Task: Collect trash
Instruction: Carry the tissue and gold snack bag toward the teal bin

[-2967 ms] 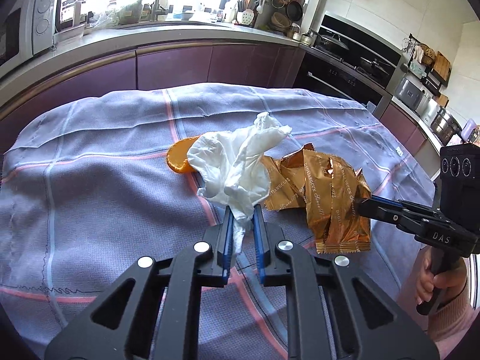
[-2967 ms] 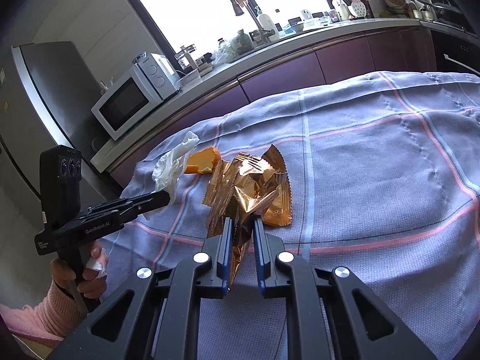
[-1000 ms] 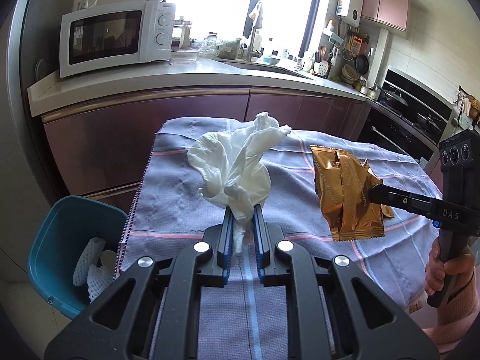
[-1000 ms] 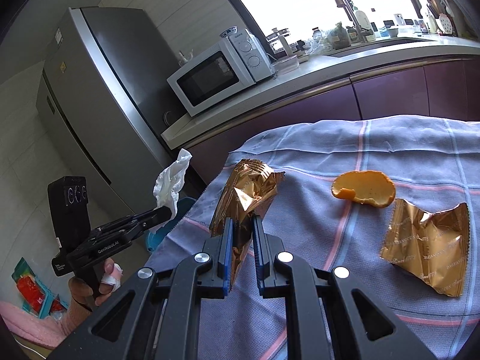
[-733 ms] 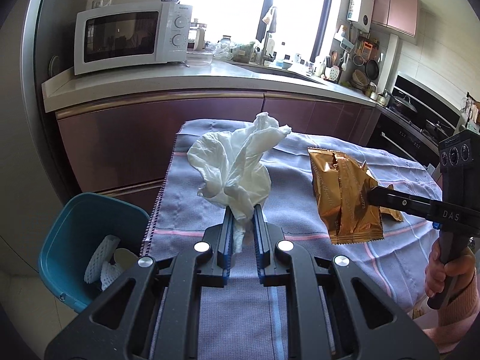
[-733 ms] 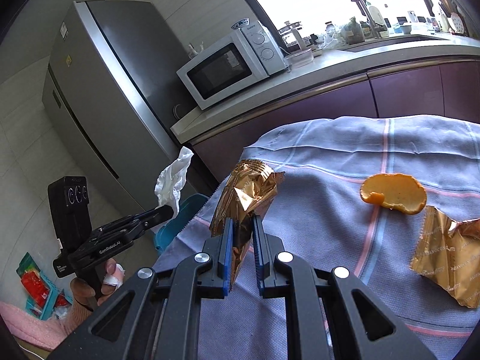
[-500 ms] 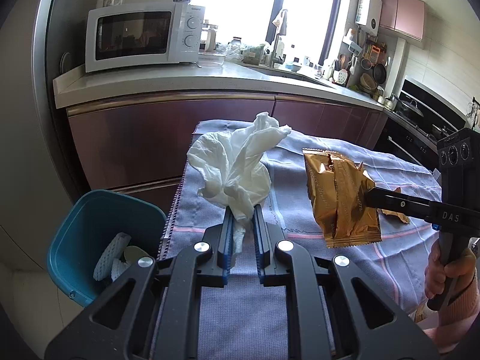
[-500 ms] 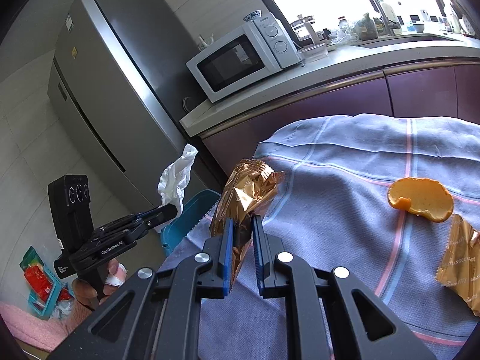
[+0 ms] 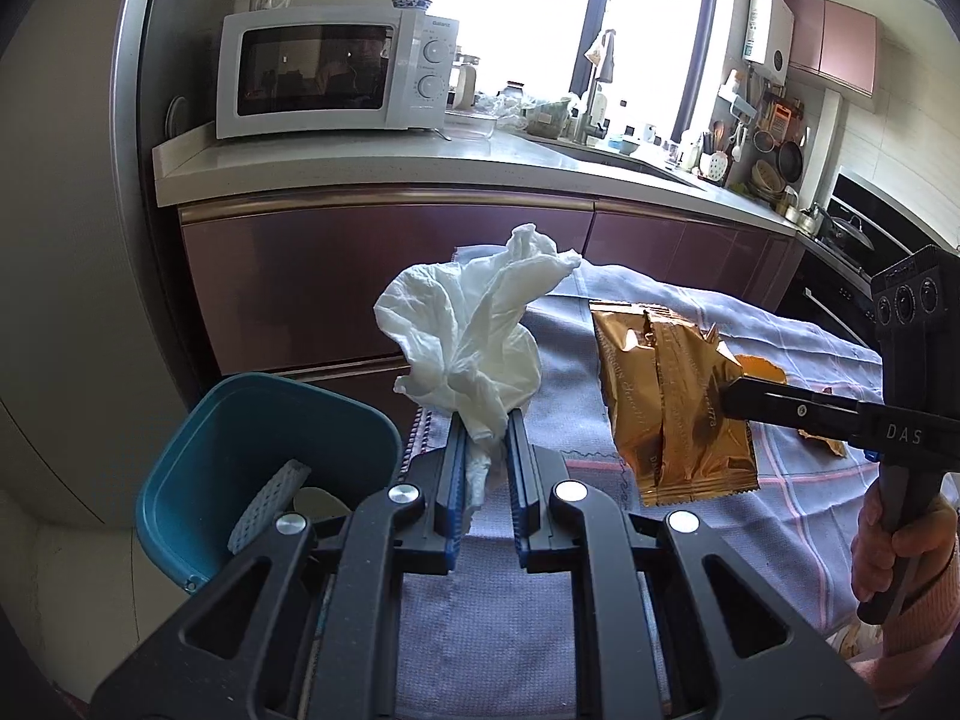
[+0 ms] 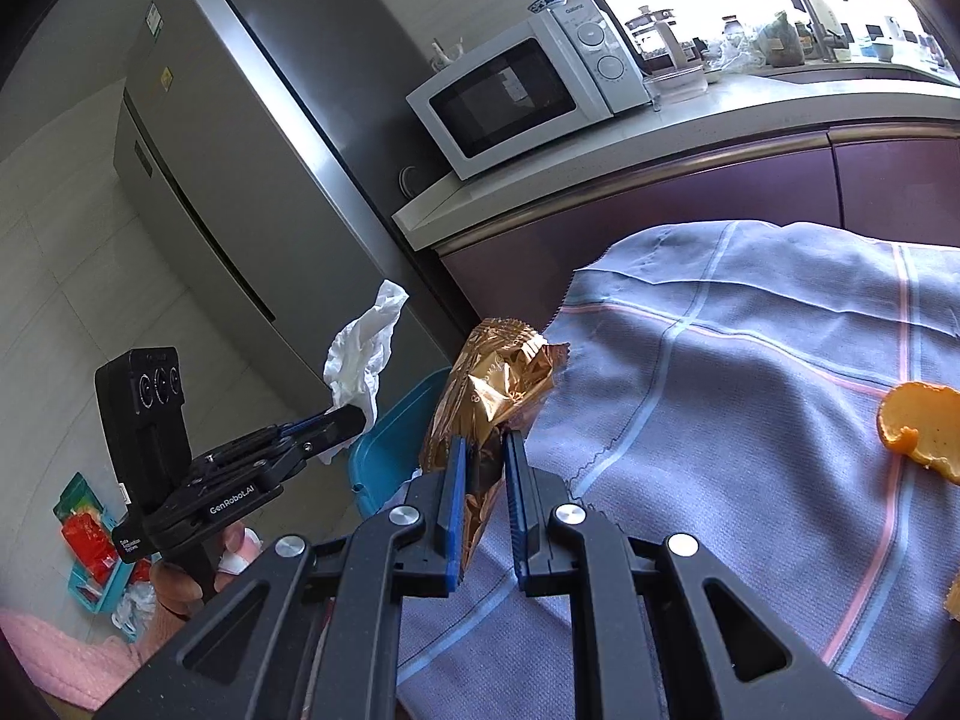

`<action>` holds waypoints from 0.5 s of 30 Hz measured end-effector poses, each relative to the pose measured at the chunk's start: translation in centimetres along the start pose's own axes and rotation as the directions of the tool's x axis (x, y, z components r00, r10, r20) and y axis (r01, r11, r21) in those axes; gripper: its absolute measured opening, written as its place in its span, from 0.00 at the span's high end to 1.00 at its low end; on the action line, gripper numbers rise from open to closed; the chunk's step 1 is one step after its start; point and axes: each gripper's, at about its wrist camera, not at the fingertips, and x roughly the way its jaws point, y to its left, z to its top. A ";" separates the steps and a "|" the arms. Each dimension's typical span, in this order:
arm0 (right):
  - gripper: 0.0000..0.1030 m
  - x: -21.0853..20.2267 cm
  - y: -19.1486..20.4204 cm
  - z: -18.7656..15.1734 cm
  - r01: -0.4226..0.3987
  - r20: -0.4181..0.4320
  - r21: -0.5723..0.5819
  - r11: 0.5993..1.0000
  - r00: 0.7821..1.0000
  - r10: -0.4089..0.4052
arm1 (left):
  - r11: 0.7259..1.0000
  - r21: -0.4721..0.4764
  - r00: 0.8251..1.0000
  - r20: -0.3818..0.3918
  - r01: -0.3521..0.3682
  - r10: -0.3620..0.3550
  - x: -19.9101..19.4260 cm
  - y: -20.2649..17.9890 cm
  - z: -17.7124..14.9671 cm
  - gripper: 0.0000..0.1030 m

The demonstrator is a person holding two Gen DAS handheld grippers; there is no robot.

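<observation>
Left gripper (image 9: 485, 441) clamped on white tissue (image 9: 474, 336); teal bin (image 9: 252, 456) at 9 o'clock from it, below table edge, left arm nearer. Right gripper (image 10: 485, 462) pinching gold wrapper (image 10: 486, 396), long axis upright; bin rim (image 10: 390, 438) at 11 o'clock. Only left view shows bin contents; only right view shows orange peel (image 10: 924, 426) at 3 o'clock on cloth.

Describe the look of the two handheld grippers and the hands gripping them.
Both are matte black frames with silver bolts and blue finger pads. The right gripper carries white "DAS" lettering and a three-lens block; the left gripper reads "GenRobot.AI". No cables show. The right hand wears a pink sleeve; the left hand has a bandaged finger.
</observation>
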 end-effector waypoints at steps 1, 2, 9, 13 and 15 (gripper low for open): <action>0.89 0.3 0.2 0.1 -0.003 -0.004 -0.004 1.000 1.000 0.003 | 1.000 -0.002 1.000 0.001 -0.005 0.005 -0.1 0.2 0.0 0.87; 0.89 0.5 0.4 0.2 -0.007 -0.007 -0.008 1.000 1.000 0.007 | 1.000 -0.005 1.000 0.002 -0.012 0.012 -0.2 0.5 0.0 0.87; 0.89 2.2 1.4 0.9 -0.033 -0.030 -0.027 0.999 0.999 0.033 | 0.999 -0.026 0.999 0.005 -0.043 0.043 -0.6 2.1 0.0 0.87; 0.89 3.1 1.7 1.1 -0.047 -0.043 -0.026 0.999 0.998 0.046 | 0.998 -0.025 0.999 0.003 -0.053 0.053 -0.8 2.4 -0.1 0.87; 0.89 3.5 1.8 1.2 -0.053 -0.047 -0.024 0.998 0.998 0.051 | 0.998 -0.026 0.998 0.002 -0.057 0.057 -0.8 2.7 0.0 0.87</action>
